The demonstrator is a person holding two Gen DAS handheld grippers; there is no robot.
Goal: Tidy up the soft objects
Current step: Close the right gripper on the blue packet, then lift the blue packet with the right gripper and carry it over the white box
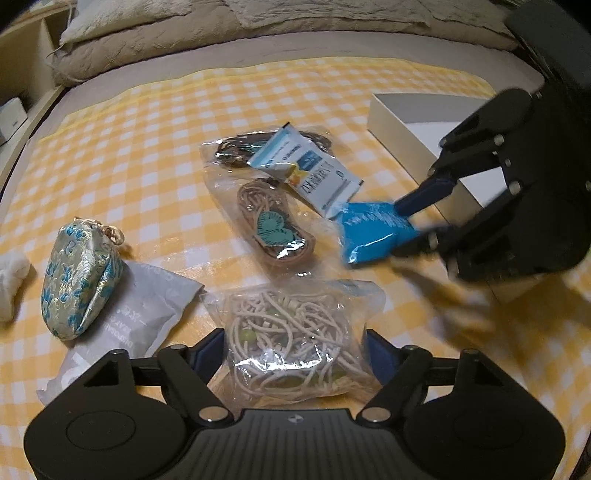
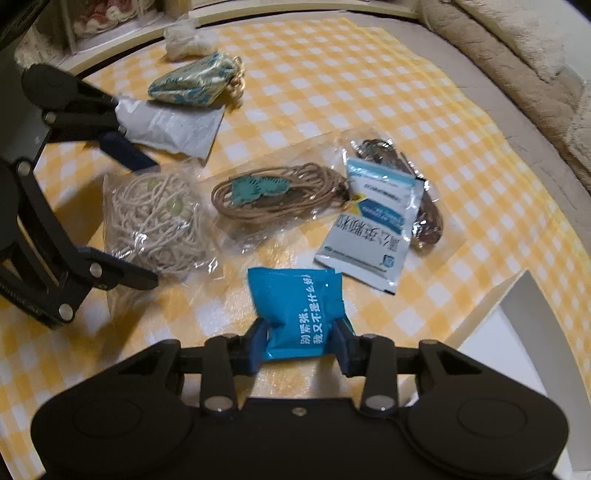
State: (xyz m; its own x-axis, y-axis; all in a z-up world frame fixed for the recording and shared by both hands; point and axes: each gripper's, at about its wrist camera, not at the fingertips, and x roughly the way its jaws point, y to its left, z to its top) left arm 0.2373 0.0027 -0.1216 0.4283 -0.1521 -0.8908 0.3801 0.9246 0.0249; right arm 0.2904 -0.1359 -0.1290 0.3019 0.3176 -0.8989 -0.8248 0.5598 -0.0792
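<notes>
My right gripper [image 2: 301, 339] is shut on a blue packet [image 2: 295, 299] with white print, its pads pinching the packet's near end just above the yellow checked cloth [image 2: 332, 92]. The left wrist view shows that right gripper [image 1: 400, 229] holding the blue packet [image 1: 369, 232] from the right. My left gripper [image 1: 295, 350] is shut on a clear bag of beige cord [image 1: 295, 325], one finger against each side. From the right wrist view the left gripper [image 2: 155, 221] reaches in from the left around that bag [image 2: 147, 199].
On the cloth lie a blue-and-gold brocade pouch [image 1: 77, 280], a grey sachet [image 1: 147, 306], a bag of brown cord with a teal tag [image 1: 273, 225], a white-and-blue sachet [image 1: 310, 166] and a bag of dark cord [image 1: 236, 147]. An open white box [image 1: 406, 122] stands right. A fluffy blanket [image 1: 258, 22] lies behind.
</notes>
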